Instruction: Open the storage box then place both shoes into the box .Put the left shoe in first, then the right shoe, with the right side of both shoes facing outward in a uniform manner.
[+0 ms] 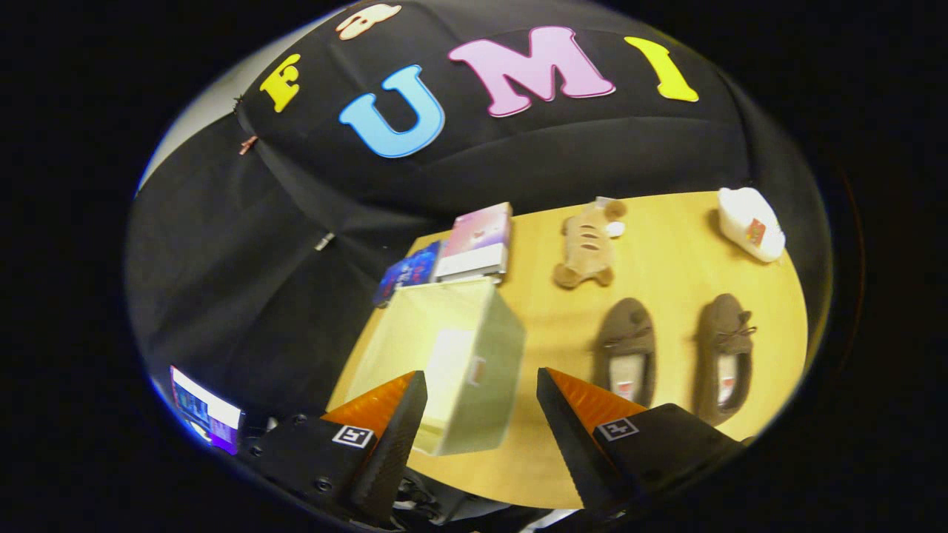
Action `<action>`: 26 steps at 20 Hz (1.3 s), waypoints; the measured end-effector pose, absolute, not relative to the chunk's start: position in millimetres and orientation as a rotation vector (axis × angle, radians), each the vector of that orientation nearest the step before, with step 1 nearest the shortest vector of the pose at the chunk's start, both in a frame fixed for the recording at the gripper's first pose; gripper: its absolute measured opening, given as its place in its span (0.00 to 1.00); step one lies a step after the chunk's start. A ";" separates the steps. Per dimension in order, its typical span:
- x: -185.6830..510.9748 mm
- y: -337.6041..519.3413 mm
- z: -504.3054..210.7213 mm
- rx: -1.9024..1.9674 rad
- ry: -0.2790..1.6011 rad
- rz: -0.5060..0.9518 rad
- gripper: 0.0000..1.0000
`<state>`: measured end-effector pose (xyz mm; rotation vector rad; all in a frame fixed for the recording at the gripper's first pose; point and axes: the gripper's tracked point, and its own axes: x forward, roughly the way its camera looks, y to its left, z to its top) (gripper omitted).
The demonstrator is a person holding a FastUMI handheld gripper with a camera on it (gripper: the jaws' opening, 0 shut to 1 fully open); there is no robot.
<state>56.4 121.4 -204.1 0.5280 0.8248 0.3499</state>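
Gripper view: gripper (481,385) low centre, fingers wide apart, gripping nothing
Storage box (474,348): just ahead, top open
Shoes (628,349) (726,352): right, side by side

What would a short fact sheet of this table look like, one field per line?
surface: light wooden table
box: pale green fabric storage box, just ahead of the fingers; open or closed unclear
shoes: two brown slip-on shoes side by side, beside the box, toes pointing away
beyond the box: stacked books
beyond the shoes: tan plush toy, white object
gripper: fingers open, holding nothing
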 end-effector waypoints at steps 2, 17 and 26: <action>57.3 90.0 -238.7 0.440 0.857 0.268 0.93; 93.2 32.8 -404.7 0.179 1.035 0.092 0.83; 107.4 25.5 -421.3 0.188 1.038 0.016 0.22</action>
